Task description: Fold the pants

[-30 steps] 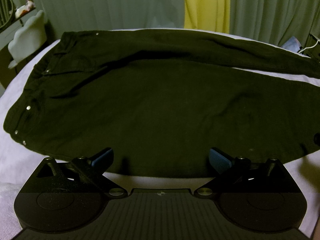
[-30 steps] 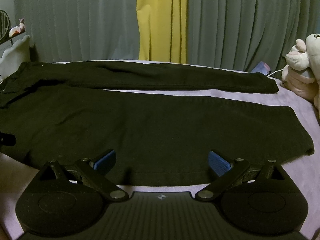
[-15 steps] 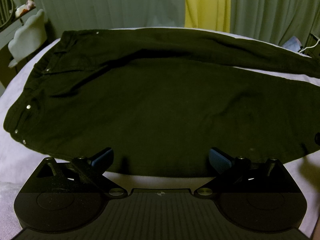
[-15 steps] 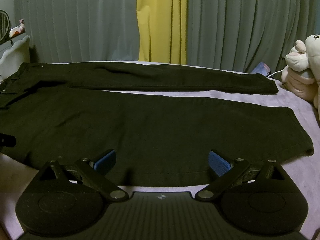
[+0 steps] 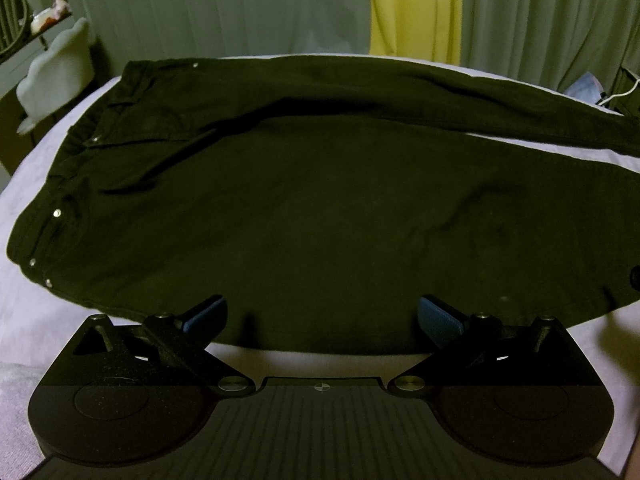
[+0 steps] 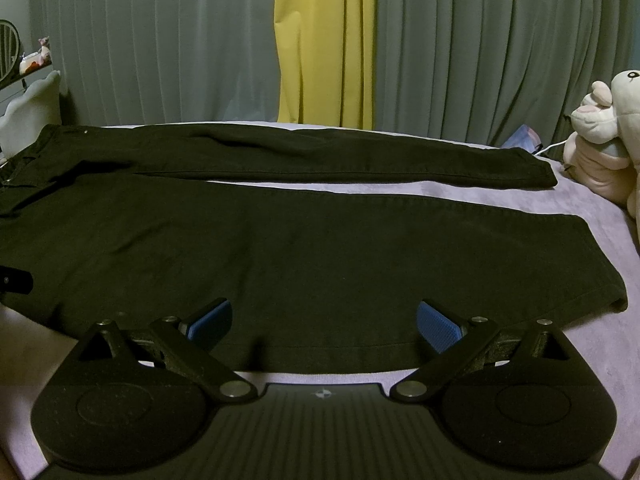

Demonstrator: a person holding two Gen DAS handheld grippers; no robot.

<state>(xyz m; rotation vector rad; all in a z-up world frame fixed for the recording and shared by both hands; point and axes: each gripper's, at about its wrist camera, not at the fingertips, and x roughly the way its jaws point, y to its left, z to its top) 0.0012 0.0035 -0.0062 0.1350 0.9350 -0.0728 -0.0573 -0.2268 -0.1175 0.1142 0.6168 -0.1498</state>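
Black pants (image 5: 320, 208) lie flat on a lilac bed cover (image 5: 36, 312), waist to the left, both legs spread out to the right. In the right wrist view the pants (image 6: 304, 256) show their two leg ends at the right. My left gripper (image 5: 322, 314) is open and empty just above the near edge of the upper leg. My right gripper (image 6: 324, 322) is open and empty just above the near edge of the lower leg. The tip of the left gripper shows at the left edge of the right wrist view (image 6: 16, 282).
Grey curtains and a yellow curtain (image 6: 324, 48) hang behind the bed. A plush toy (image 6: 604, 144) sits at the right edge of the bed. A white cushion (image 5: 56, 80) and a shelf stand at the far left. A white cable (image 5: 618, 94) lies at the far right.
Both grippers have edged slightly forward over the pants' near edge. The pants have not moved and both grippers stay open.
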